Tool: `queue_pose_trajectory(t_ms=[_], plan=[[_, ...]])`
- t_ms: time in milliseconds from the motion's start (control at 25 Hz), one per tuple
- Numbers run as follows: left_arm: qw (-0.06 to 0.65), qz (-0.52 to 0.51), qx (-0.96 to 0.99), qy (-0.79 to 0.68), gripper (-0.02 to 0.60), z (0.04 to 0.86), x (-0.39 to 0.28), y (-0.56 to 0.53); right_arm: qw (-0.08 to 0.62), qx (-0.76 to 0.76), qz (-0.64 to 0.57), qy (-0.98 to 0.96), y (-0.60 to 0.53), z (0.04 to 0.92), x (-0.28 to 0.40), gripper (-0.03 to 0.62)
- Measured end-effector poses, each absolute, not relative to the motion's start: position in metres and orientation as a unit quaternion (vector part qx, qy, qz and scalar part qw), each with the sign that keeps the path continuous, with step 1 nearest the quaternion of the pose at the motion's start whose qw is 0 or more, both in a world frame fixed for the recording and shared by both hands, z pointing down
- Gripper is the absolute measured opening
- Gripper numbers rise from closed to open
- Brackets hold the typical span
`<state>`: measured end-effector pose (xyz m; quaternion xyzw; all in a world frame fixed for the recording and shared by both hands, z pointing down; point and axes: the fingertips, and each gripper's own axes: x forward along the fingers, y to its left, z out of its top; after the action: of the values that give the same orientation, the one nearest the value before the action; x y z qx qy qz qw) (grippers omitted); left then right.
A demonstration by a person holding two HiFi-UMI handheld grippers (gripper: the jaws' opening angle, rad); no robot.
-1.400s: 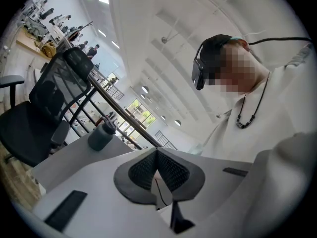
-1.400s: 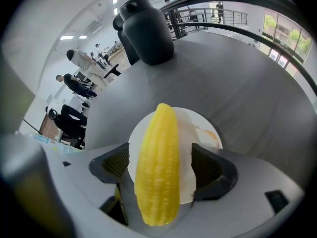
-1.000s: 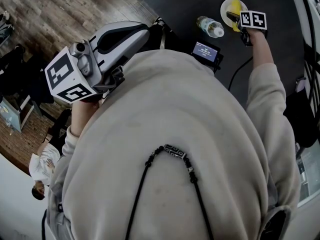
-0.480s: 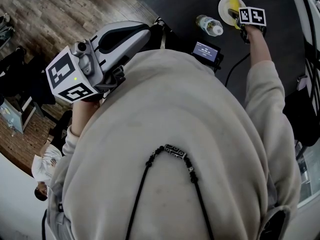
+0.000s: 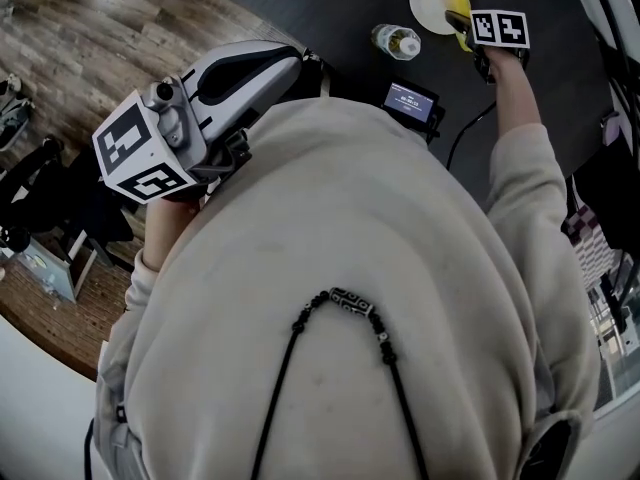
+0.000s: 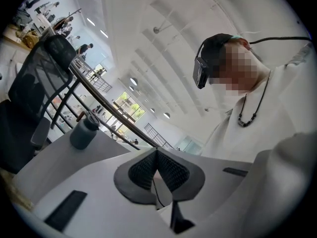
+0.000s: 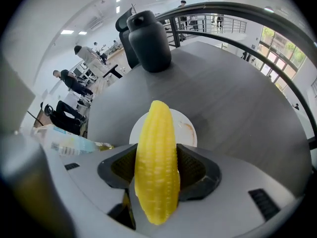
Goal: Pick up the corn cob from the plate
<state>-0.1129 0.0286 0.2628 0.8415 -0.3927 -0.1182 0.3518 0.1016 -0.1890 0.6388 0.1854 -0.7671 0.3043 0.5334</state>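
Observation:
My right gripper (image 7: 157, 171) is shut on the yellow corn cob (image 7: 157, 143). The cob stands lengthwise between the dark pads and pokes out past them. It hangs above the white plate (image 7: 187, 129), which lies bare on the dark table. In the head view the right gripper (image 5: 470, 30) is at the top right, and the corn cob (image 5: 459, 3) sits over the right edge of the plate (image 5: 432, 1). My left gripper (image 5: 205, 88) is held up at the left, away from the table. In its own view the left gripper (image 6: 157, 171) is shut on nothing.
A clear plastic bottle (image 5: 396, 41) lies left of the plate. A small device with a lit screen (image 5: 412, 98) sits nearer me, with a cable running from it. A dark flask (image 7: 148, 33) stands beyond the plate. Chairs and people fill the room behind.
My right gripper has lifted with the corn cob, which now hangs clear of the plate's middle. The left gripper stays almost where it was.

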Motion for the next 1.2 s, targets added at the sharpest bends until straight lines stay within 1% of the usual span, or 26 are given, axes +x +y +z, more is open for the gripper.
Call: queue_pose_trajectory(t_ms=[200, 600, 760, 960, 1200], plan=[[0.344, -0.107, 0.868, -0.341, 0.002, 0.253, -0.095, 0.012, 0.501, 0.213, 0.309, -0.78, -0.182, 0.599, 0.129, 0.238], [0.326, -0.078, 0.913, -0.234, 0.002, 0.239, -0.038, -0.017, 0.456, 0.294, 0.338, -0.769, -0.144, 0.56, 0.229, 0.238], [0.317, -0.065, 0.927, -0.191, 0.002, 0.232, -0.019, -0.027, 0.425, 0.332, 0.358, -0.762, -0.12, 0.543, 0.26, 0.238], [0.301, -0.052, 0.941, -0.143, 0.002, 0.224, 0.004, -0.039, 0.377, 0.367, 0.364, -0.769, -0.099, 0.508, 0.278, 0.238], [0.286, -0.037, 0.952, -0.102, 0.002, 0.215, 0.022, -0.044, 0.311, 0.388, 0.354, -0.792, -0.074, 0.444, 0.272, 0.238]])
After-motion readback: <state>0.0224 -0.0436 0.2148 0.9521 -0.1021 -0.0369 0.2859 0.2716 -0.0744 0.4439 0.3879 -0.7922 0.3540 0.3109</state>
